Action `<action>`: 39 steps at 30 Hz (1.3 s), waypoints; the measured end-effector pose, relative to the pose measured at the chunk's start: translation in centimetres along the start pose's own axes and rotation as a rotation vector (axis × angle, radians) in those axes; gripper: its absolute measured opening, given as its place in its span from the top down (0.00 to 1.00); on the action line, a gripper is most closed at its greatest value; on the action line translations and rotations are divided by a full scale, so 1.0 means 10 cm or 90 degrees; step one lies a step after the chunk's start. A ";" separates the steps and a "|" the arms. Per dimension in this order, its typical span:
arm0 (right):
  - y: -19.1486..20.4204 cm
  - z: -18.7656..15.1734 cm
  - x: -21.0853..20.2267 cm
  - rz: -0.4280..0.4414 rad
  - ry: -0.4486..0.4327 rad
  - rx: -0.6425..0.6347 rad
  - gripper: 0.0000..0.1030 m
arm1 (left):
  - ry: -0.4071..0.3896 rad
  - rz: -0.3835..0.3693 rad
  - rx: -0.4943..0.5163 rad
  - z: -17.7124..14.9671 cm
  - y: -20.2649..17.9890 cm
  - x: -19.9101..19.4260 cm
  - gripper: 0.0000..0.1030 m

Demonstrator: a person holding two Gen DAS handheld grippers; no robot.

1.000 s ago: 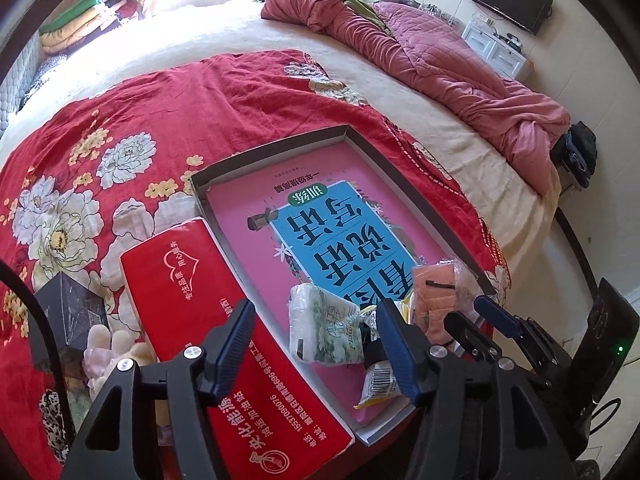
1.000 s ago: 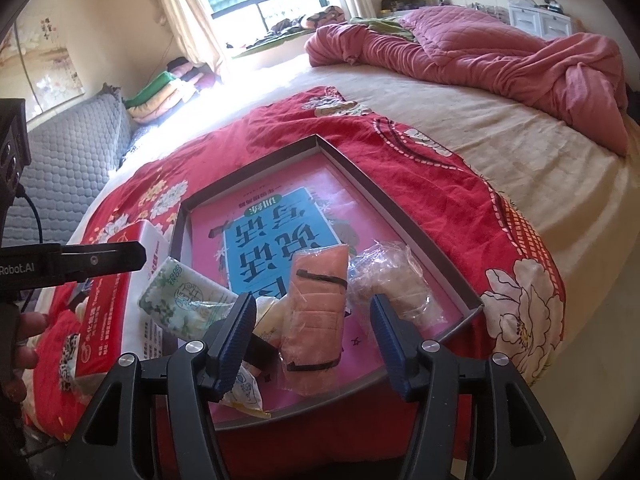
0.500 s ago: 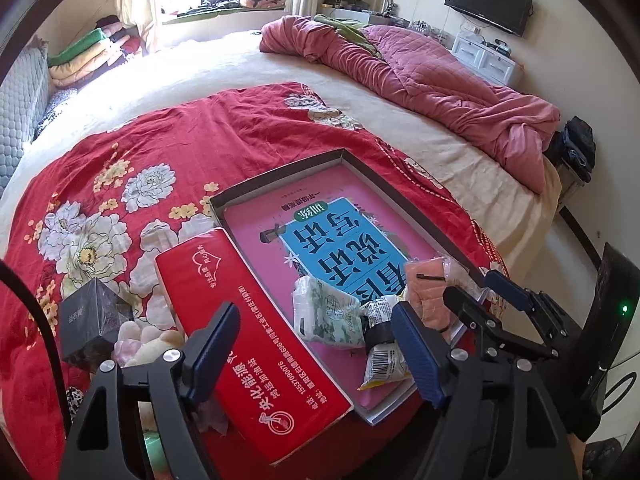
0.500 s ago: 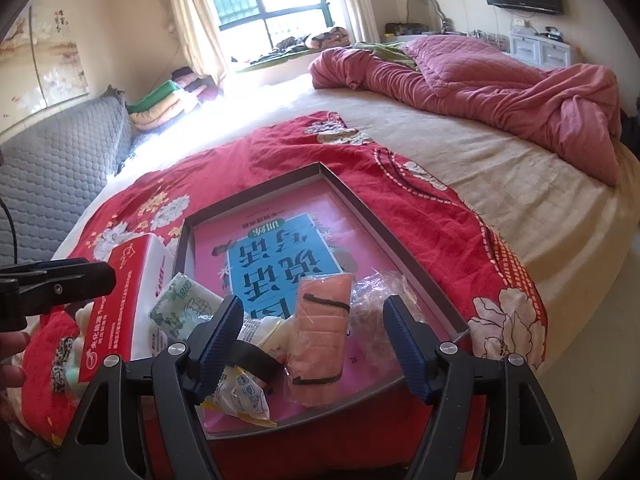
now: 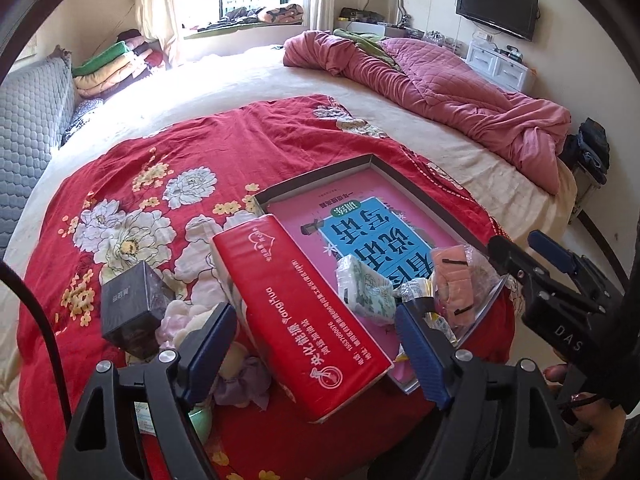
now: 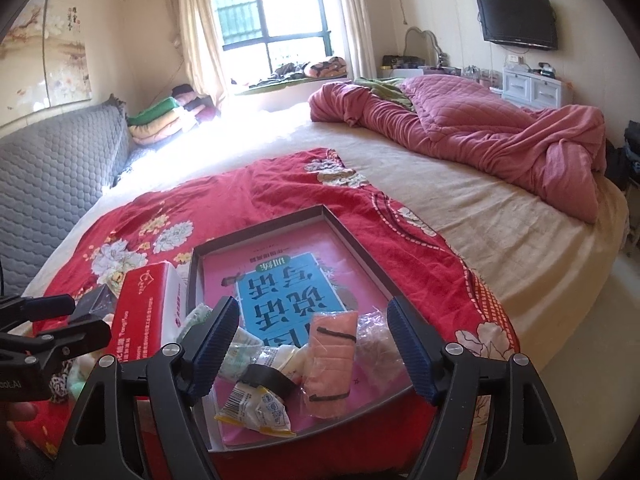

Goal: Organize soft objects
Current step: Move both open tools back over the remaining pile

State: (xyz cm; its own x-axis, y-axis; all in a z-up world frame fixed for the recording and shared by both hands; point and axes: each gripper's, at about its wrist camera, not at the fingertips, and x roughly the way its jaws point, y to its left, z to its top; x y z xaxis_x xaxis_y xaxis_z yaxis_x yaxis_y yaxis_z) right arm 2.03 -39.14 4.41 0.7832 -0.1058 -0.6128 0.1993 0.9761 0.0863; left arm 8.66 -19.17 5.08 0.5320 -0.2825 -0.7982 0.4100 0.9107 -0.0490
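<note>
starting at your left, your left gripper [image 5: 316, 344] hovers wide apart, empty, over the red tissue pack [image 5: 298, 312]. beside it, the grey tray [image 6: 360, 248] holds a green wipes packet [image 5: 362, 290], pink roll [image 6: 330, 360] and what may be snack bags. your right gripper [image 6: 312, 346] is spreading, nothing between.

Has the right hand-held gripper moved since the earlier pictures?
Yes. The right hand-held gripper has pulled up and back: the pink roll in the tray now lies farther from it. Its jaws are opening, empty.
</note>
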 end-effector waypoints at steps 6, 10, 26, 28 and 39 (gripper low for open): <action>0.12 0.06 -0.13 -0.009 -0.013 -0.012 0.24 | -0.007 -0.007 -0.021 -0.07 0.14 -0.08 0.22; 0.20 0.04 -0.18 -0.013 -0.012 -0.027 0.24 | -0.014 -0.012 -0.030 -0.11 0.21 -0.14 0.22; 0.62 0.12 -0.48 0.013 -0.033 -0.064 0.24 | -0.045 0.028 -0.060 -0.33 0.58 -0.53 0.22; 0.67 0.12 -0.52 0.020 -0.032 -0.066 0.24 | -0.049 0.031 -0.061 -0.36 0.61 -0.58 0.22; 0.97 0.09 -0.65 0.046 -0.033 -0.108 0.24 | -0.067 0.039 -0.079 -0.46 0.80 -0.80 0.22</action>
State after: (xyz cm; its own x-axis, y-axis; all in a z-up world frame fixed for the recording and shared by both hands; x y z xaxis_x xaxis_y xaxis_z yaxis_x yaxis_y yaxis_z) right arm -0.57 -29.20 9.91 0.8219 -0.0398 -0.5682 0.0430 0.9990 -0.0078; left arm 4.30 -8.20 8.31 0.6311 -0.2490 -0.7347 0.2834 0.9556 -0.0804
